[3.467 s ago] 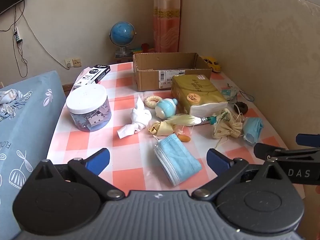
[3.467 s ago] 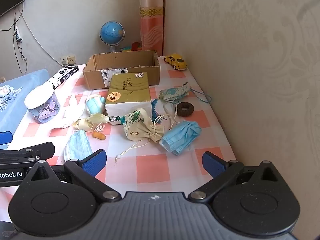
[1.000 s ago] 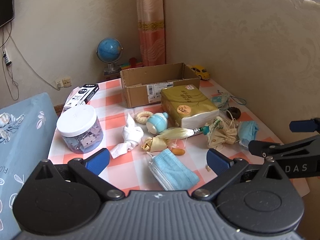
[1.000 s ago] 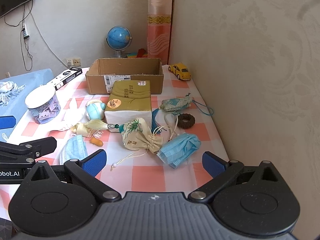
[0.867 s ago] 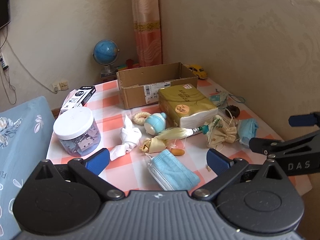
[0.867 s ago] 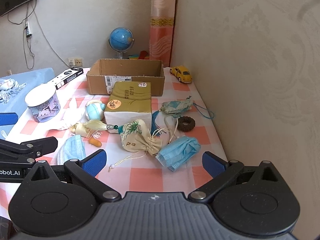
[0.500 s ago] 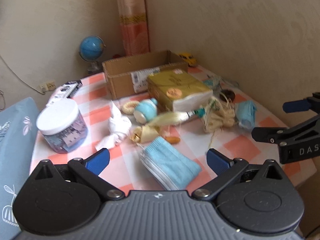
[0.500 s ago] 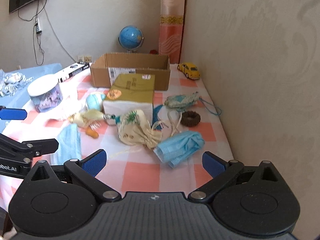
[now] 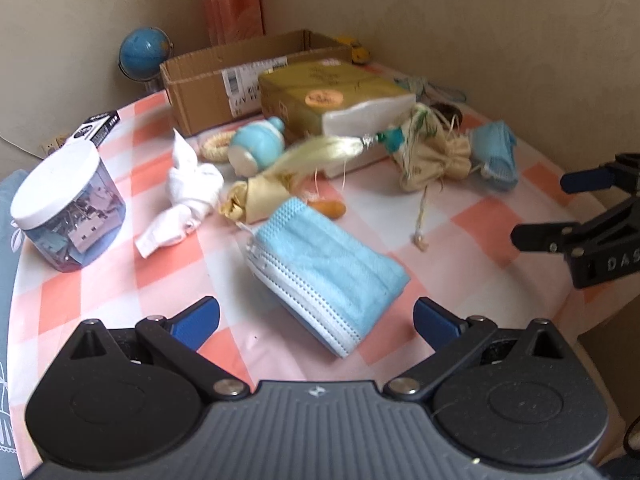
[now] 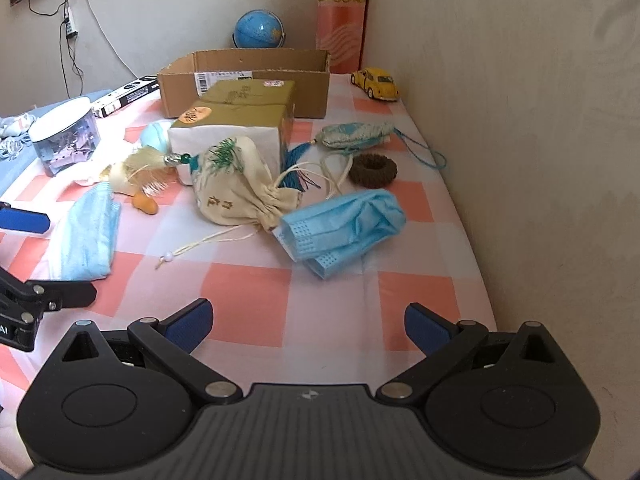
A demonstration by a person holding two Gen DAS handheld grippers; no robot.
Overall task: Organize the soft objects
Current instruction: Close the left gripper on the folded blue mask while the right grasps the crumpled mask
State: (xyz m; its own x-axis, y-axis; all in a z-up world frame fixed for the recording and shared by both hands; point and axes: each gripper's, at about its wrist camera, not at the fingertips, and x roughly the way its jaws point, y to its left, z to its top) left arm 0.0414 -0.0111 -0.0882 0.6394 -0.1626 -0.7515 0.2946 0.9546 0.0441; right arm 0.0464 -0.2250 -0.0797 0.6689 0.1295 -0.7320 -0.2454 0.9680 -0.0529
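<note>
A flat stack of blue face masks (image 9: 326, 268) lies on the checked table just ahead of my open, empty left gripper (image 9: 316, 316). A crumpled blue mask (image 10: 344, 226) lies ahead of my open, empty right gripper (image 10: 306, 326). A cream drawstring pouch (image 10: 236, 188) sits beside it, against a tissue pack (image 10: 236, 120). A white sock (image 9: 188, 196), a small yellow pouch (image 9: 256, 200) and a teal woven pouch (image 10: 354, 134) lie farther back. An open cardboard box (image 10: 244, 76) stands behind them.
A clear jar with a white lid (image 9: 66, 208) stands at the left. A blue ceramic pot (image 9: 258, 150), a brown ring (image 10: 372, 170), a yellow toy car (image 10: 376, 82) and a globe (image 10: 258, 30) are also here. The wall (image 10: 540, 120) borders the table's right edge.
Both grippers have moved forward and lower toward the table. The left one now sits close over the flat mask stack; the right one is nearer the crumpled mask. No object has moved.
</note>
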